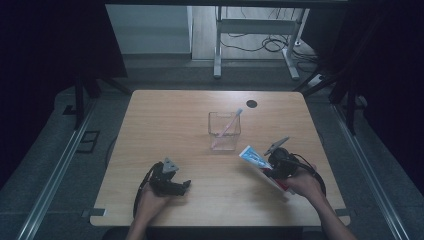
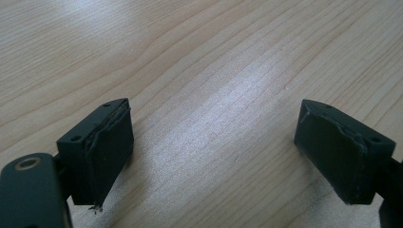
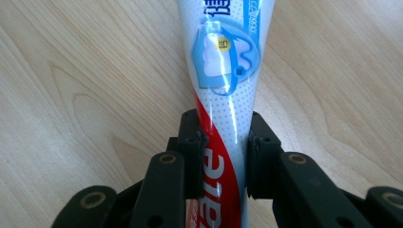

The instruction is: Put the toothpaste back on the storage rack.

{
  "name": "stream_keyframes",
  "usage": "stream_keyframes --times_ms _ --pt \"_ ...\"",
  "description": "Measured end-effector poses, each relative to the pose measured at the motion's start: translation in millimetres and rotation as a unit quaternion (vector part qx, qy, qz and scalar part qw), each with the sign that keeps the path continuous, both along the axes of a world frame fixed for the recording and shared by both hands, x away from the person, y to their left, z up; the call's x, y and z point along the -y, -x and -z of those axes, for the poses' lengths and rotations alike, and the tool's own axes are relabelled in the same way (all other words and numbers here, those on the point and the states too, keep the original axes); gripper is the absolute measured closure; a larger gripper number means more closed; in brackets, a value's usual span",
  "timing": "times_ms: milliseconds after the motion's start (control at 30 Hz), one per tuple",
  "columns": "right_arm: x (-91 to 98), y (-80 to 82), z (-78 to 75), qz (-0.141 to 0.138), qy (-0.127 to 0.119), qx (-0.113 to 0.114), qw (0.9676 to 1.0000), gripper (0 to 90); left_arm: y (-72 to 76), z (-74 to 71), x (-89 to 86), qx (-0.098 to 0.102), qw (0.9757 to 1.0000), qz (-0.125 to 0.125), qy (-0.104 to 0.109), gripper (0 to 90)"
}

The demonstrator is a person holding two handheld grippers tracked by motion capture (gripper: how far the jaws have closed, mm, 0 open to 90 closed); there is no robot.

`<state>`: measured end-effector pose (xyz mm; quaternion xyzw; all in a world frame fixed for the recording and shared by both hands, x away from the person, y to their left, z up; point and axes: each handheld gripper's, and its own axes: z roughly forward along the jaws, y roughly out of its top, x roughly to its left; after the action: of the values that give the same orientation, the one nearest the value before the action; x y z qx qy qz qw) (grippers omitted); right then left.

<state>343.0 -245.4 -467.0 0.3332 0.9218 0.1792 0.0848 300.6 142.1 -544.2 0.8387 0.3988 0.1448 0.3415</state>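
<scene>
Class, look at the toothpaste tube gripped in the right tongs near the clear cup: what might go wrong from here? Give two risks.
1. The right tongs pinch the toothpaste tube partway along its soft body, with a long stretch sticking out past them; it may sag, slip or twist.

2. The clear cup is narrow and already holds a pink toothbrush leaning across it. The tube could knock the toothbrush or tip the cup, and the left tongs rest apart, open, not steadying it.

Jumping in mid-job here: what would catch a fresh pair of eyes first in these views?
The toothpaste tube, white with red and blue print, clamped between the right gripper's jaws at the table's near right. Next, the clear cup at mid-table with a pink toothbrush leaning inside. The left gripper rests open at the near left, holding nothing.
</scene>
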Motion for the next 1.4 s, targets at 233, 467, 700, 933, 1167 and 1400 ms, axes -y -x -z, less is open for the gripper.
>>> stream_keyframes --times_ms 233,467,700,933,1167,1400 --pt "5.2 2.6 -13.3 0.004 -0.022 0.006 0.9997 72.2 -0.1 0.0 -0.1 0.001 1.0 0.001 -0.001 12.8" --pt "8.2 3.4 -28.5 0.001 -0.041 0.017 0.999 72.3 -0.4 -0.1 -0.4 0.002 1.0 0.003 -0.002 12.8" --pt "7.4 0.5 -41.5 0.003 -0.057 0.024 0.9981 72.3 -0.4 -0.1 -0.4 0.002 1.0 0.002 -0.002 12.8" --pt "2.7 -3.3 -53.0 0.0 -0.067 0.03 0.9973 72.4 -0.4 -0.2 -0.4 0.001 1.0 0.002 -0.002 12.9" --pt "-3.9 -8.7 -64.1 -0.002 -0.08 0.041 0.996 72.4 -0.4 -0.3 -0.4 0.001 1.0 0.002 -0.003 12.9" --pt "-10.1 -16.1 -71.3 -0.001 -0.092 0.047 0.9947 72.4 -0.4 -0.2 -0.4 0.001 1.0 0.003 -0.003 12.9"
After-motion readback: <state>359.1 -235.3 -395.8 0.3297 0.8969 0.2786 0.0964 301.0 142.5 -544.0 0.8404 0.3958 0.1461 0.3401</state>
